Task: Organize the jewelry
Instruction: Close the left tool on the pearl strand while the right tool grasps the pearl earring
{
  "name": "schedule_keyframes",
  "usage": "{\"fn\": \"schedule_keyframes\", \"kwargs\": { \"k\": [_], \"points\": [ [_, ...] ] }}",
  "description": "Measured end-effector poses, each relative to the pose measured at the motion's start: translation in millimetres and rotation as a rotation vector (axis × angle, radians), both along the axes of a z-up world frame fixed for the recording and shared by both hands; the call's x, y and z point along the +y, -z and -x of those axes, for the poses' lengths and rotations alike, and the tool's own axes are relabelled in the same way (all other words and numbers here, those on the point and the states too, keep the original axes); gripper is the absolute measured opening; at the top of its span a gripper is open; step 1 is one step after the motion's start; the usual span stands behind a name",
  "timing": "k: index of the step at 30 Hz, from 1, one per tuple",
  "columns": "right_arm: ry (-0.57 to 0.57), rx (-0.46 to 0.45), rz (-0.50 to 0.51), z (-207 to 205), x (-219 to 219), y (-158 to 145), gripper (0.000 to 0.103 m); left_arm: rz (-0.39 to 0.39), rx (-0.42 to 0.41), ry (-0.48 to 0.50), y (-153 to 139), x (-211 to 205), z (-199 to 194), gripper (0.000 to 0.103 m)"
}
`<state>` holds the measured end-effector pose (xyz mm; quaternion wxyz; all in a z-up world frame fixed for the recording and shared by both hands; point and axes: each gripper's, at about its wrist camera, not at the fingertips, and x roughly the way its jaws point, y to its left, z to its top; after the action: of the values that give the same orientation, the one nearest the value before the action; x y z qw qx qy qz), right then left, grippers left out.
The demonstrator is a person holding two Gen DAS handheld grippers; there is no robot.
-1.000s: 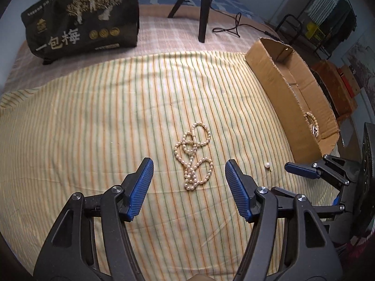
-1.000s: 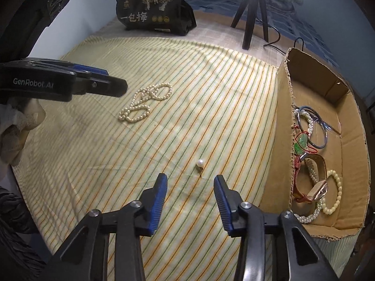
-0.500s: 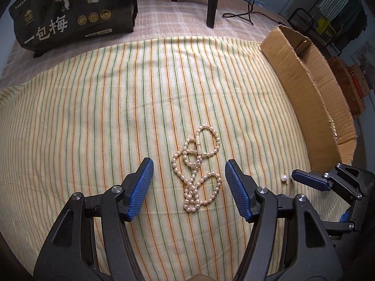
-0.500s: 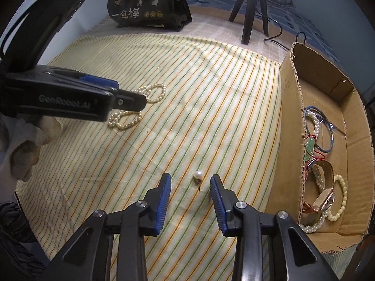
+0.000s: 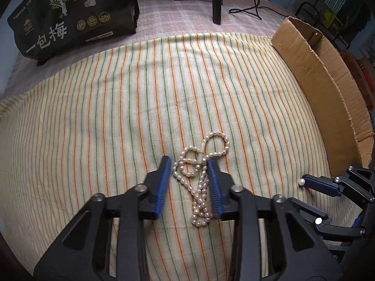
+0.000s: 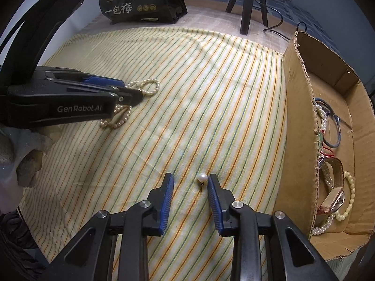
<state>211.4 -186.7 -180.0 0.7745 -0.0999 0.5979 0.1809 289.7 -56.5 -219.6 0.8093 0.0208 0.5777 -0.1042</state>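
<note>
both grippers gape: left gripper [image 5: 190, 182] straddles pearl necklace [image 5: 201, 178], right gripper [image 6: 190, 197] brackets pearl earring [image 6: 202, 178]

The pearl necklace [image 5: 199, 178] lies on the cloth [image 5: 117, 117], left of the pearl pin [image 6: 202, 178] and the box [image 6: 297, 117].

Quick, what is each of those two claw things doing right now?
Left gripper: open, fingers either side of the pearl necklace, not clamped.
Right gripper: open, fingers either side of the pearl pin, holding nothing.
</note>
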Motion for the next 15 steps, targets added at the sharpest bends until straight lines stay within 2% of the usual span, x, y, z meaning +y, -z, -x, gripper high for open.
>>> {"fn": "schedule_keyframes", "kwargs": {
  "k": [2, 6, 15],
  "points": [
    [-0.004, 0.0, -0.005, 0, 1, 0, 0.021, -0.003, -0.003, 0.001, 0, 0, 0, 0.013],
    [0.004, -0.002, -0.007, 1, -1, -1, 0.007, -0.006, -0.01, 0.001, -1, -1, 2, 0.008],
    [0.021, -0.023, -0.052, 1, -7, -16, 0.006, 0.018, -0.024, -0.008, -15, 6, 11, 0.001]
  ]
}}
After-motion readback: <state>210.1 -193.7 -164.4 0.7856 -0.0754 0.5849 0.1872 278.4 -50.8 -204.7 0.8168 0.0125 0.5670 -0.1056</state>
